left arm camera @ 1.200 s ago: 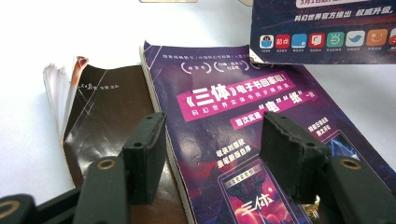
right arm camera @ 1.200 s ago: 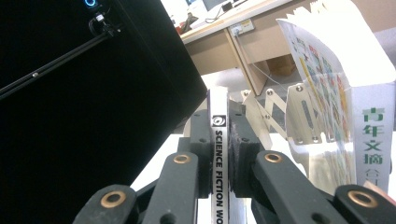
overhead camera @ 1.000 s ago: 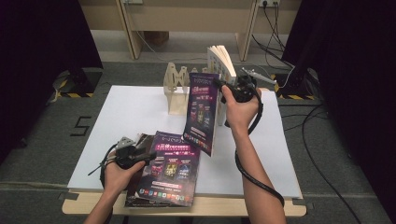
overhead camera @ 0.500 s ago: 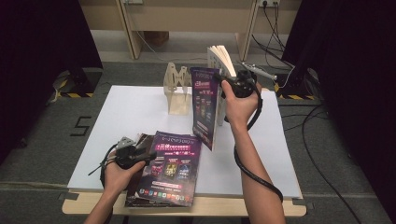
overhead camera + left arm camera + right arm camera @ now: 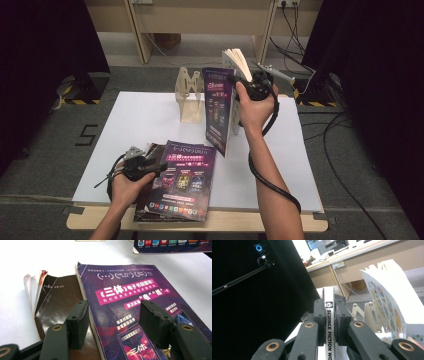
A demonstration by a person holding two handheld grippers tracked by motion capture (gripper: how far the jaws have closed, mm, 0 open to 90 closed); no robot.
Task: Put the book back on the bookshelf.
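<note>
A: White tabletop, dark curtains on both sides, wooden rack standing at the far edge.
B: Books?
A: Purple magazine stack flat at the near edge, over a dark-covered book. Second purple magazine held upright just beside the rack, lower corner near the tabletop.
B: Grippers?
A: Right gripper clamped on that magazine's spine. Left gripper over the stack, jaws wide apart, gripping nothing.
</note>
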